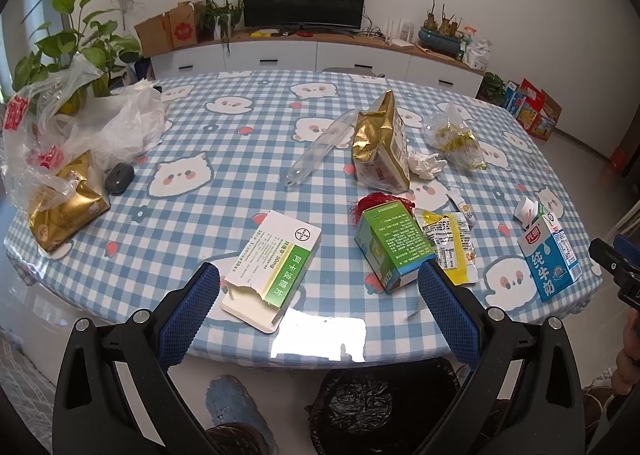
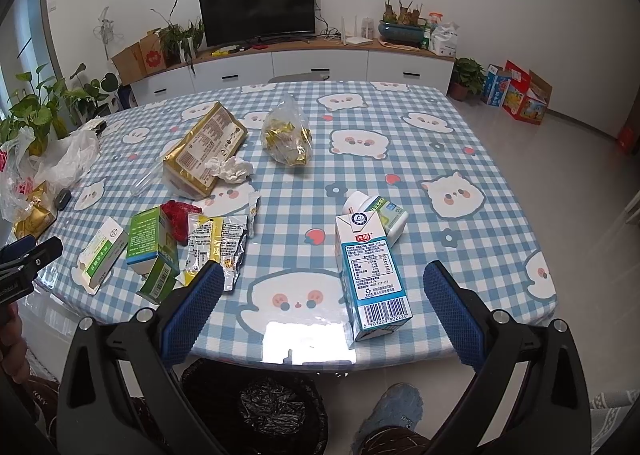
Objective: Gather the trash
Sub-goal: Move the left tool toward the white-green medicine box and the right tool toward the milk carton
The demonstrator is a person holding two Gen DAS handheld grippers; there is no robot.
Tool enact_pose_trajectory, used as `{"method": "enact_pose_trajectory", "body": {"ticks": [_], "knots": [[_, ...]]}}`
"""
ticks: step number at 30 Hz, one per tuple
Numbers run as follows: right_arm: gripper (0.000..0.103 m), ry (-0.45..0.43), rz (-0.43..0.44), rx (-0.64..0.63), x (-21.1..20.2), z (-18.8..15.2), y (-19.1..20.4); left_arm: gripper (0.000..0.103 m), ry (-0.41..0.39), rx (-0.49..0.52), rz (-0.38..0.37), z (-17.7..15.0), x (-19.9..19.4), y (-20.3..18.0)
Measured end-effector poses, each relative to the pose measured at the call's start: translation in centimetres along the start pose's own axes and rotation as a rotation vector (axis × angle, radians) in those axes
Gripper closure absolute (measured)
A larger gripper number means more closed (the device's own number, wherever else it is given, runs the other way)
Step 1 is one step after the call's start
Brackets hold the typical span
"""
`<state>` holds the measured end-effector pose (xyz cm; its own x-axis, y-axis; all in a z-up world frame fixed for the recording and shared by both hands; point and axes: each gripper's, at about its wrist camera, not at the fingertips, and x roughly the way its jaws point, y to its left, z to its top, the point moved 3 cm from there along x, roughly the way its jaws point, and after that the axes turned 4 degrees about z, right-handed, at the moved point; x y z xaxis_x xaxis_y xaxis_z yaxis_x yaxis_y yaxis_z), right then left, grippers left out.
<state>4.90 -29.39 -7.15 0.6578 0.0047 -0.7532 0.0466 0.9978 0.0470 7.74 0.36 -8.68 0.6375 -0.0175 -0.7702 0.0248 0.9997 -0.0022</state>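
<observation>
Trash lies on a blue checked table [image 1: 248, 143]. My left gripper [image 1: 320, 283] is open and empty at the near edge, between a white-green medicine box [image 1: 276, 267] and a green carton [image 1: 394, 245]. My right gripper [image 2: 324, 287] is open and empty, with a blue milk carton [image 2: 370, 275] standing between its fingers' line of sight, just ahead. A yellow snack wrapper [image 1: 452, 245], a gold bag [image 1: 380, 147], a crumpled tissue [image 2: 230, 169] and a clear bag of gold wrappers [image 2: 288, 137] lie further in. A bin with a black liner [image 1: 380, 407] stands below the table edge.
White plastic bags [image 1: 80, 127] and another gold bag [image 1: 60, 211] sit at the table's left, beside a dark mouse [image 1: 119, 177]. A clear plastic tube [image 1: 320, 149] lies mid-table. A small white bottle [image 2: 382, 215] lies behind the milk carton. A slippered foot [image 2: 396, 411] is near the bin.
</observation>
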Motion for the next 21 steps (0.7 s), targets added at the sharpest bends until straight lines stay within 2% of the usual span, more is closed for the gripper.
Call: {"method": "enact_pose_trajectory", "body": {"ticks": [21], "knots": [[0.007,-0.001,0.0,-0.001,0.06,-0.02,0.02,0.006,0.004,0.004,0.003,0.05,-0.13,0.15]]}}
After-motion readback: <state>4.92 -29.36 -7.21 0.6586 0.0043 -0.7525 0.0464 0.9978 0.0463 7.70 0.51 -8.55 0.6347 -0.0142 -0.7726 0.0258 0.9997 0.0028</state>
